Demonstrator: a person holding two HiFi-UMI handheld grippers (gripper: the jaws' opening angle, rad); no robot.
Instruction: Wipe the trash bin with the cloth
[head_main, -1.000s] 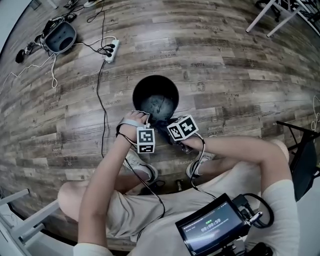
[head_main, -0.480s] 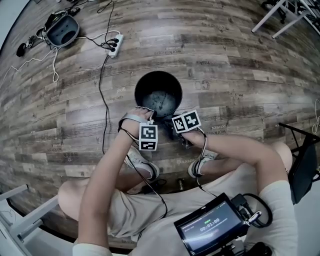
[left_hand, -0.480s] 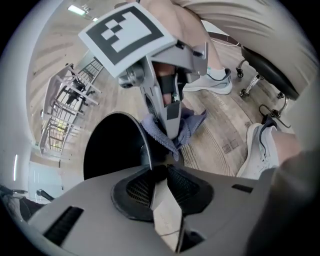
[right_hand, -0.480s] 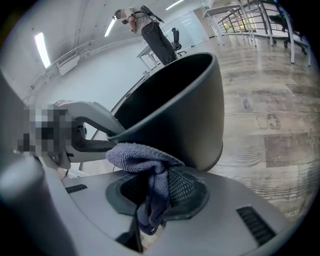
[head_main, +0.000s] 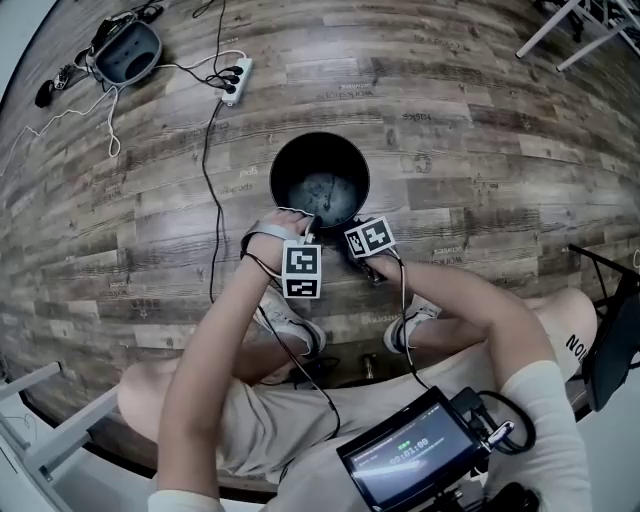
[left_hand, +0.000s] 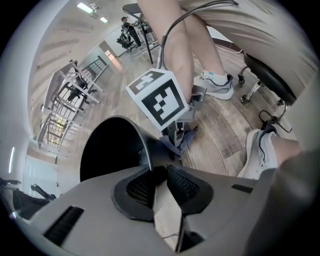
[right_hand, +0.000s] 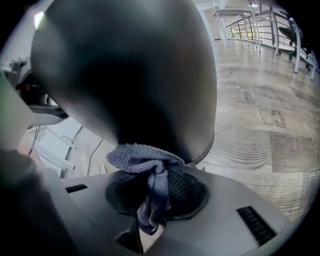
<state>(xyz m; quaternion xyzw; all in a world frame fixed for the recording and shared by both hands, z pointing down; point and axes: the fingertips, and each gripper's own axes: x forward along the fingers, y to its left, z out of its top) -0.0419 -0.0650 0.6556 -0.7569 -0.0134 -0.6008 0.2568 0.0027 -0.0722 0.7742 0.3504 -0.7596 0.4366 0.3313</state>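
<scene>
A black round trash bin (head_main: 320, 182) stands upright on the wooden floor in front of the person's feet. My left gripper (head_main: 308, 233) is shut on the bin's near rim (left_hand: 146, 156), one jaw inside and one outside. My right gripper (head_main: 347, 250) is shut on a grey-blue cloth (right_hand: 150, 167). The bunched cloth is pressed against the bin's outer wall (right_hand: 130, 75), low on its near right side. In the left gripper view, the cloth (left_hand: 184, 140) shows below the right gripper's marker cube (left_hand: 161, 98). The bin's floor holds only pale smudges.
A white power strip (head_main: 237, 79) with cables and a grey headset-like device (head_main: 127, 52) lie at the far left. White table legs (head_main: 560, 30) stand at the far right. The person's shoes (head_main: 291, 335) (head_main: 411, 320), a black chair (head_main: 612, 340) and a monitor (head_main: 410, 465) are close by.
The head view has drifted, so the bin sits slightly higher in the picture. The right gripper with the cloth has slid a little along the bin's wall. The left gripper still grips the rim.
</scene>
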